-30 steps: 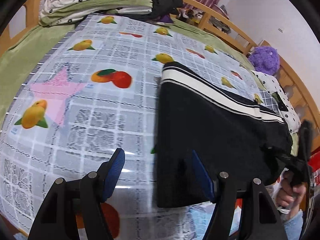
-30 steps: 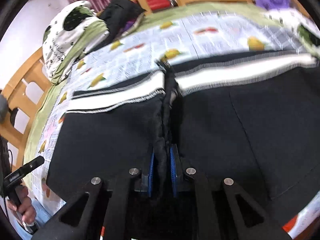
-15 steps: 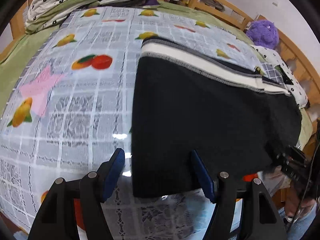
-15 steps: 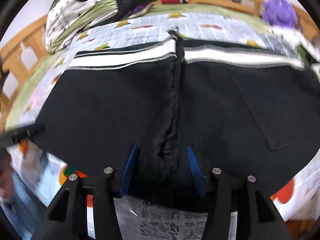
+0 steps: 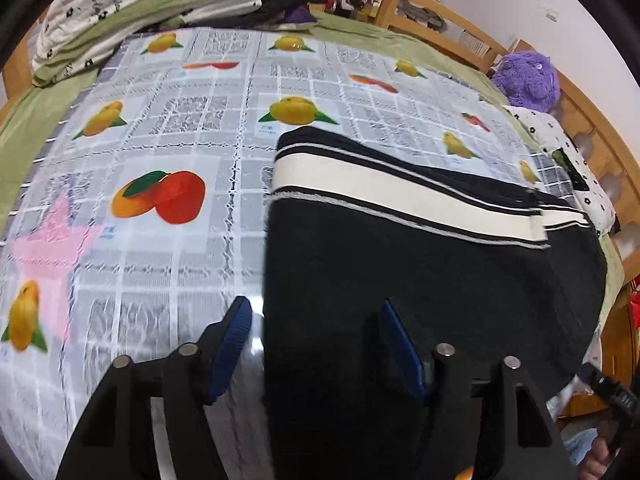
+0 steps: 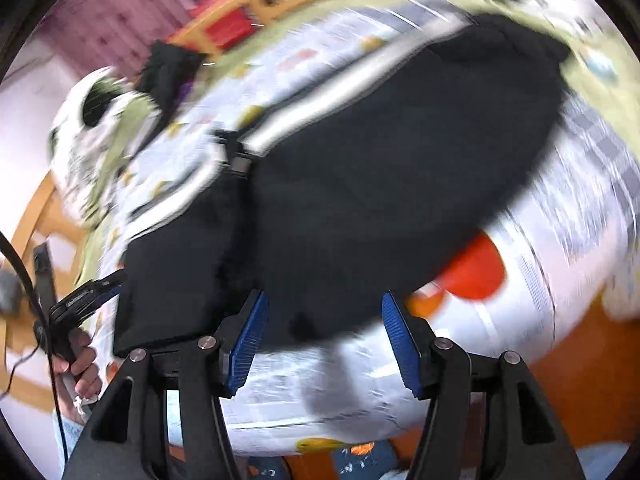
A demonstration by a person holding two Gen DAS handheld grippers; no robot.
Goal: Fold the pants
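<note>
From the left wrist view, at far left we see a stack of folded bedding (image 5: 132, 8), cream with dark flowers over green, against the wooden bed frame (image 5: 412, 4). Nearer lies the fruit-printed cloth (image 5: 168, 128) that covers the bed, with a pink star patch (image 5: 52, 248) at its left edge and an orange-and-red fruit motif (image 5: 160, 200) toward the middle. The left gripper (image 5: 316, 344) hangs over the near left edge of the pants (image 5: 420, 280); its jaws stand partly apart and have just been closing a little, one blue pad over the cloth, the other over the black fabric, neither pressing on it. The pants lie flat on the bed, black, with a cream-and-black striped waistband (image 5: 400, 192) on their far side. At far right sits a purple plush toy (image 5: 528, 80) beside a spotted white pillow (image 5: 568, 160).

The right wrist view is heavily blurred. At left we see a hand (image 6: 78, 364) holding the other tool. The pants (image 6: 380, 180) fill the middle. The right gripper (image 6: 324, 344) has just been opening; its jaws stand partly apart at the near hem of the pants, gripping nothing. A red fruit print (image 6: 476, 268) shows on the cloth at right.
</note>
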